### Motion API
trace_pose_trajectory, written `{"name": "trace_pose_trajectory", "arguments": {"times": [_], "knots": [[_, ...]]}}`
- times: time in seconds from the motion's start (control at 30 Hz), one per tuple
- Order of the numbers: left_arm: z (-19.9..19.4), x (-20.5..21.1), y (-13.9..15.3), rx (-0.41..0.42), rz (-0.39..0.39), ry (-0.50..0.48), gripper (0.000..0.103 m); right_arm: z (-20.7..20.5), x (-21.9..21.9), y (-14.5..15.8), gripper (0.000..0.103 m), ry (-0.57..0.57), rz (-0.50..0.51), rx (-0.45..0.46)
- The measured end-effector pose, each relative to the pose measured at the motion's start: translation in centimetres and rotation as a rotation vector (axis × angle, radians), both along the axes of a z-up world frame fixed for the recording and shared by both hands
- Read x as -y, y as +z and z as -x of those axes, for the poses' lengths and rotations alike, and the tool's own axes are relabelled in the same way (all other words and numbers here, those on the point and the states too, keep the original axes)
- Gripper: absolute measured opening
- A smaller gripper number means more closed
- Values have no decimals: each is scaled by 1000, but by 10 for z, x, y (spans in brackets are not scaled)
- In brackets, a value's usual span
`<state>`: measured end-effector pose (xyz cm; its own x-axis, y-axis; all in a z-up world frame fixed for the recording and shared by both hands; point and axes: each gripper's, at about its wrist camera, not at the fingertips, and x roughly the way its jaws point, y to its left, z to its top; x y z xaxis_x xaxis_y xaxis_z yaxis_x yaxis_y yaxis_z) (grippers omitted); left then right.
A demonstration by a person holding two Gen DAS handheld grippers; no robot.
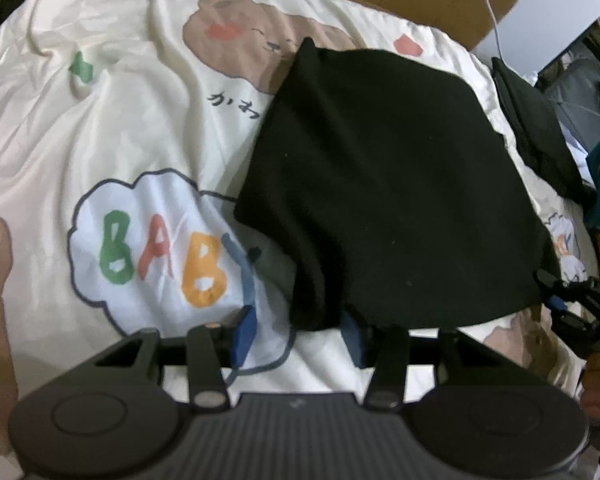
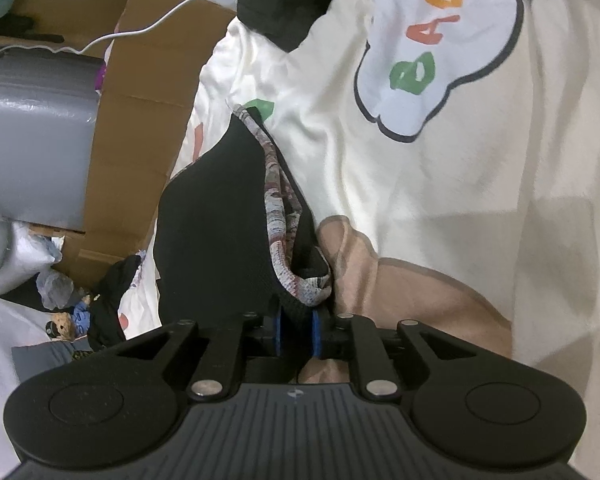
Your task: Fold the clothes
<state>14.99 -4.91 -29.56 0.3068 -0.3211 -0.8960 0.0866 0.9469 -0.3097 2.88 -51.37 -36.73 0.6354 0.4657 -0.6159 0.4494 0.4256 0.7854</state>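
Right tool (image 2: 296, 336) is pinching a corner of the black cloth (image 2: 216, 216) by its patterned band (image 2: 278, 216). Left tool (image 1: 300, 332) is standing half open with the cloth's (image 1: 384, 184) near edge draped over one blue finger (image 1: 352, 334), not squeezed. That cloth is lying on the bear blanket (image 1: 120, 120), beside its "BABY" cloud (image 1: 156, 248).

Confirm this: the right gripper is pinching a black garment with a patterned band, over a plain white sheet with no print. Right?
Not quite. The sheet is printed: bears and a BABY cloud, as the right wrist view shows. The right gripper does pinch the black garment with its patterned band.

Cartoon bedsheet (image 1: 140, 128), cardboard (image 2: 140, 80), grey case (image 2: 32, 128).
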Motion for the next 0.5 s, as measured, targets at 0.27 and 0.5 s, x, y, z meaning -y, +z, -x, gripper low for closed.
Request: {"name": "trace_pose_trajectory", "arguments": {"times": [0.27,0.5], "knots": [[-8,2,-1,-6,12,-4,12,3,-1,1,15,16,8,-10],[-5,-8,12,14,31,16,9,1,0,6,15,36,32,-16]]}}
